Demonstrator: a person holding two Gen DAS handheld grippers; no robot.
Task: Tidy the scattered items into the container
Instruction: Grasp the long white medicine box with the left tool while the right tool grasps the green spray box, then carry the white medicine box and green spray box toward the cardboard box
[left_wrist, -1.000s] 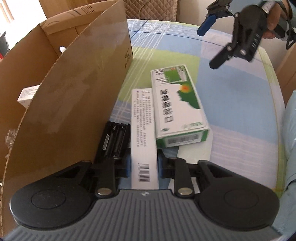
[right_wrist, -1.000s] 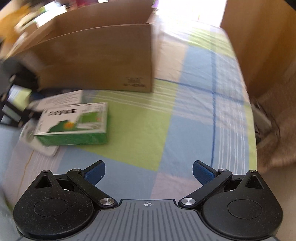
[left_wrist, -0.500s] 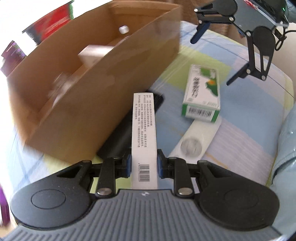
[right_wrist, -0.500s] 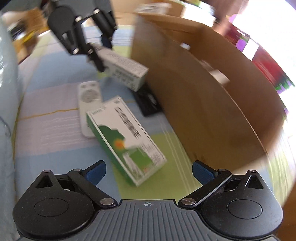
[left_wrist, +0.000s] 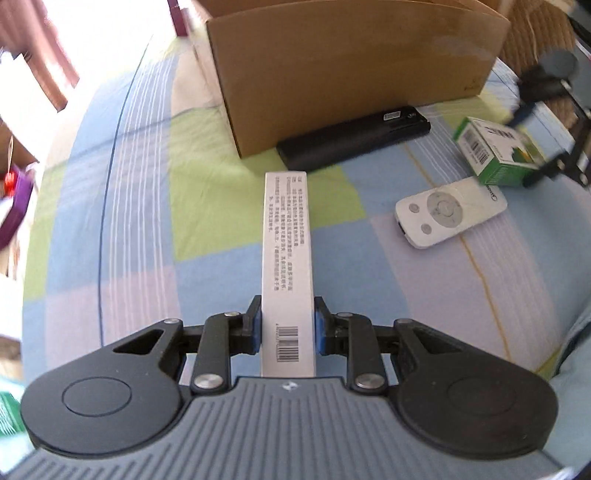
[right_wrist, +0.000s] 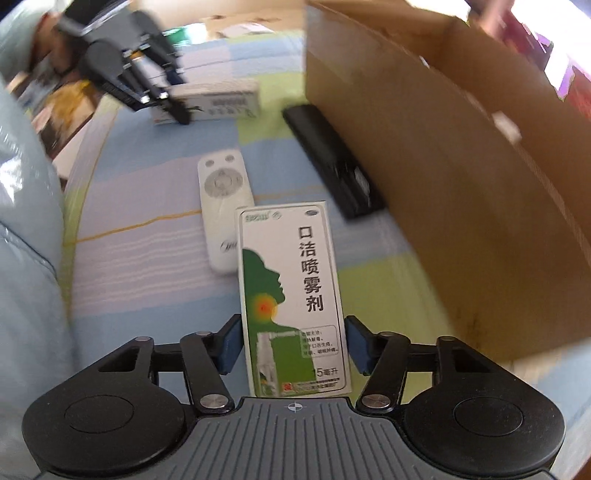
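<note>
left claw (left_wrist: 287, 332) pinching white box (left_wrist: 286, 258) | right claw (right_wrist: 291, 345) pinching green box (right_wrist: 291, 295) | front print: right view only

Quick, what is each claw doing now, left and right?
Left claw: closed on the white box.
Right claw: closed on the green box.
</note>
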